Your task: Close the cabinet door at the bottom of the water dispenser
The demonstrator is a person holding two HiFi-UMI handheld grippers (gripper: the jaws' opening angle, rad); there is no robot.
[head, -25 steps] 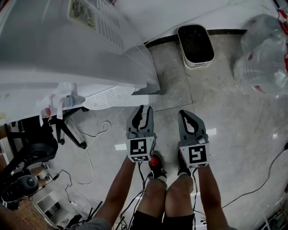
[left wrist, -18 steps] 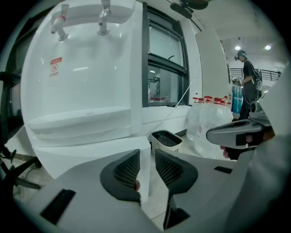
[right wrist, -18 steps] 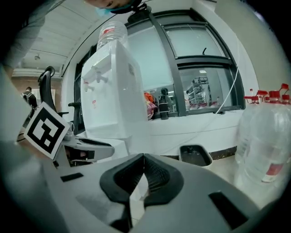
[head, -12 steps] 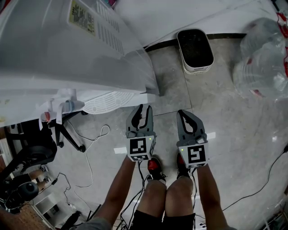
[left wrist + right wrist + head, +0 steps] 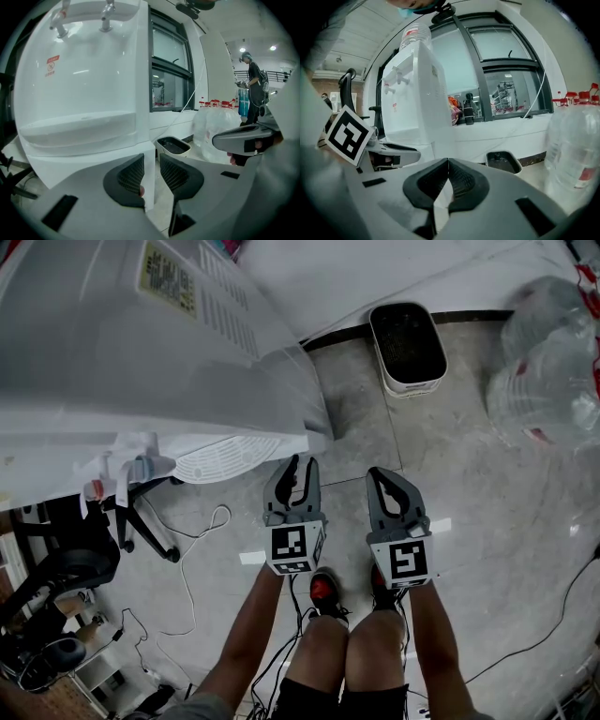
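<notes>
The white water dispenser (image 5: pixel 141 362) fills the upper left of the head view. My left gripper (image 5: pixel 298 465) hovers just short of its near front corner. In the left gripper view the jaws (image 5: pixel 152 176) stand apart, and the dispenser's (image 5: pixel 84 93) lower corner edge shows in the gap down to the floor. I cannot tell whether a pad touches it. The lower front panel (image 5: pixel 70 164) looks flush, and no door seam shows. My right gripper (image 5: pixel 380 476) floats beside the left one over the floor, shut with nothing in it (image 5: pixel 448 164).
A black-lined white bin (image 5: pixel 407 343) stands by the wall behind the dispenser's corner. Large water jugs (image 5: pixel 548 362) sit at the right. An office chair (image 5: pixel 84 540) and loose cables (image 5: pixel 192 559) lie at the left. My knees are below the grippers. A person (image 5: pixel 255 89) stands far off.
</notes>
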